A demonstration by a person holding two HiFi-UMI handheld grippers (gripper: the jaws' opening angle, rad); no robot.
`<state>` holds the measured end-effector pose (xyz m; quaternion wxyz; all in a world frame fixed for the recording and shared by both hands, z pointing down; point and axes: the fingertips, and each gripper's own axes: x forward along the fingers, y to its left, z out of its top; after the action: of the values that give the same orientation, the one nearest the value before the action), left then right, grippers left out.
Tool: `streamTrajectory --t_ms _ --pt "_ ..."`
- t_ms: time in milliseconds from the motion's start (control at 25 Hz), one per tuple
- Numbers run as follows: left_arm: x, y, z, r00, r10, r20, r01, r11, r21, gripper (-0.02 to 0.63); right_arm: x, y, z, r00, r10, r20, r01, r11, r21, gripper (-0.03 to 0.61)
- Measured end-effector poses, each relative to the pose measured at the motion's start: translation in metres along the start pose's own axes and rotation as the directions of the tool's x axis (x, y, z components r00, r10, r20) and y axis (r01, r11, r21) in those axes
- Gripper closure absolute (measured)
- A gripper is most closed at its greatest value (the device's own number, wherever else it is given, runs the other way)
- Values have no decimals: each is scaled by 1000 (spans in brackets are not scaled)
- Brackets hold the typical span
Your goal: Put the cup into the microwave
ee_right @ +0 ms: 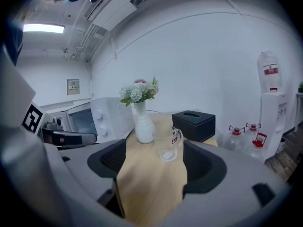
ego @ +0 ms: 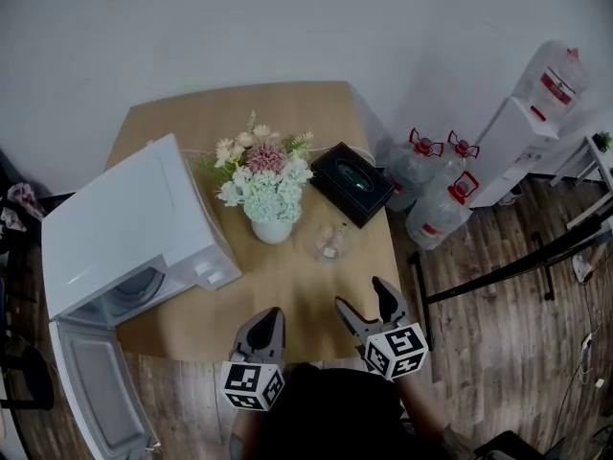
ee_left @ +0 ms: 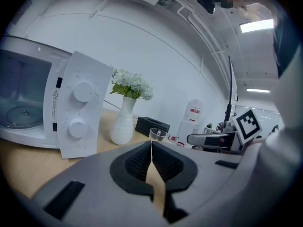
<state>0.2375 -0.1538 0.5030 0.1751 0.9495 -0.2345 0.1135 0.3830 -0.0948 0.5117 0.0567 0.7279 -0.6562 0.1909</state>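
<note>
Nearest, at the table's (ego: 287,300) front edge, the left gripper (ego: 271,316) has its jaws pressed together on nothing, while the right gripper (ego: 361,295) stands empty with its jaws wide apart. Just beyond the right one, the clear glass cup (ego: 331,242) stands upright on the table, not yet between the jaws. Behind it are a vase of flowers (ego: 271,228) and, further back, a black tissue box (ego: 351,182). The microwave (ego: 134,228) sits to the left, its door (ego: 96,391) hanging open. This looks like the approach to the grasp. Next, the right gripper needs to slide forward around the cup and close.
</note>
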Motion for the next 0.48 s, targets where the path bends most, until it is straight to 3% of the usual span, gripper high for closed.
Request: streamTrajectory --t_ms 480 --pt "12 20 3 997 71 -2 -71 996 -55 607 56 -16 8 992 125 2 -125 992 -26 219"
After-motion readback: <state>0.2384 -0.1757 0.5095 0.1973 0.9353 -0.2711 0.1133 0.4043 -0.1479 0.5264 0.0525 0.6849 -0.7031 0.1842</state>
